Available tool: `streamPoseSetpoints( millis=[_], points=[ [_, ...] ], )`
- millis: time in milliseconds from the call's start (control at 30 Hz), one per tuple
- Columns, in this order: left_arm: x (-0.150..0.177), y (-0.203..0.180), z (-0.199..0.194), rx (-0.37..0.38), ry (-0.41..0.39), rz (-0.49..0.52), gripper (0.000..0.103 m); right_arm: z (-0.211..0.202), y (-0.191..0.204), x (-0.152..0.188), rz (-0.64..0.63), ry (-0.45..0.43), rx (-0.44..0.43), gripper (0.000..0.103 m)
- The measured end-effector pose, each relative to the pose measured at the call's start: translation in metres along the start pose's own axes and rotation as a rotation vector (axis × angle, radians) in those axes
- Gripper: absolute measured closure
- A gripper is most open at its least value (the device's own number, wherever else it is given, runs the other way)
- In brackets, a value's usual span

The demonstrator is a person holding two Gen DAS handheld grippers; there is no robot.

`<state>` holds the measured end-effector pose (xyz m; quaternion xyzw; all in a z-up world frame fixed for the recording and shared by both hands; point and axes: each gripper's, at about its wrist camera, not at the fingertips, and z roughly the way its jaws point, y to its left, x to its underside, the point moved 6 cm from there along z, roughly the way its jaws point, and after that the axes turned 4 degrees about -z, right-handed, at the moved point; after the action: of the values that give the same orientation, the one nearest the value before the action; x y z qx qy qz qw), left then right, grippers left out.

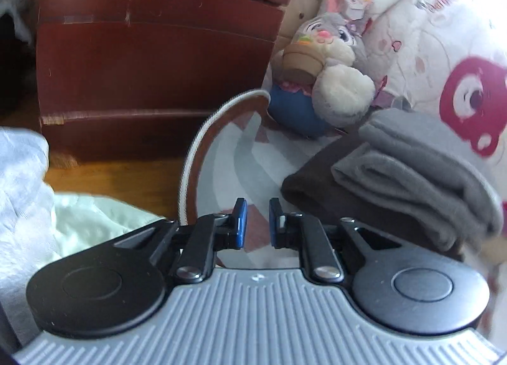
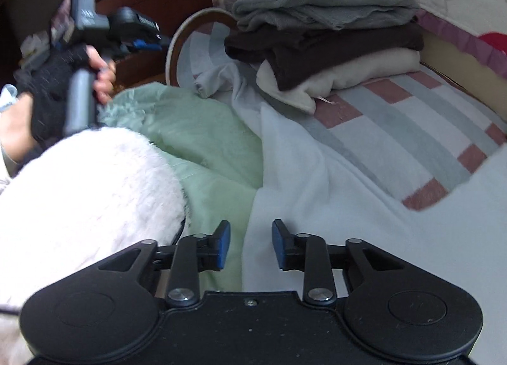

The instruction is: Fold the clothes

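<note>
Right gripper (image 2: 250, 244): jaws spread, empty, straddling edge of white garment (image 2: 332, 206), lower centre of frame. Garment runs up-right across bed. Left gripper (image 1: 257, 222): narrow gap, empty, farther off. Folded stack (image 2: 323, 32) upper right.

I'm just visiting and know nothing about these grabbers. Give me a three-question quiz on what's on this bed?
1. True or false: the folded grey fleece garment tops the stack.
2. Which colour lies directly beneath it: A cream, B dark brown, C green?
3. What does the right gripper hold?

Key: 1 true. 2 B, the dark brown folded garment, itself resting on the cream folded garment. 3 Nothing; it is open over the pale blue-white garment.
</note>
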<state>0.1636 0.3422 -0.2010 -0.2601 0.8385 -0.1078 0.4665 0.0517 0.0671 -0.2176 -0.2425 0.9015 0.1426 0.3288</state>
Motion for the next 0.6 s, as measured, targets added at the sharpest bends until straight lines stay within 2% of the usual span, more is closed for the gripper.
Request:
streamPoseSetpoints(
  millis=[67,133,200,233,267,300,367,433,467,600],
  points=[
    [0.003,-0.009,0.005,0.051,0.096,0.005,0.091,0.011,-0.002,-0.011,0.0,-0.001,0.034,0.058],
    [0.011,-0.027,0.004,0.114,0.176,0.054,0.09,0.022,-0.008,-0.015,0.023,0.013,0.057,0.047],
    [0.021,-0.046,0.004,0.163,0.247,0.088,0.087,0.034,-0.013,-0.014,0.035,0.032,0.055,0.048],
    [0.026,-0.053,0.003,0.182,0.276,0.098,0.087,0.035,-0.015,-0.012,0.036,0.022,0.052,0.063],
    [0.031,-0.06,0.003,0.199,0.304,0.109,0.086,0.033,-0.015,-0.011,0.034,0.002,0.049,0.089],
    [0.037,-0.067,0.002,0.217,0.332,0.12,0.084,0.028,-0.015,-0.011,0.042,-0.022,0.044,0.102],
    [0.048,-0.081,0.0,0.252,0.388,0.142,0.082,0.014,-0.013,-0.012,0.063,-0.072,0.034,0.101],
    [0.06,-0.093,-0.003,0.281,0.444,0.176,0.069,-0.002,-0.013,-0.012,0.088,-0.103,0.021,0.102],
    [0.068,-0.099,-0.002,0.283,0.477,0.203,0.067,-0.007,-0.015,-0.012,0.105,-0.112,0.025,0.101],
    [0.099,-0.117,0.013,0.237,0.626,0.292,0.061,-0.018,-0.018,-0.013,0.114,-0.145,0.023,0.101]
  ],
)
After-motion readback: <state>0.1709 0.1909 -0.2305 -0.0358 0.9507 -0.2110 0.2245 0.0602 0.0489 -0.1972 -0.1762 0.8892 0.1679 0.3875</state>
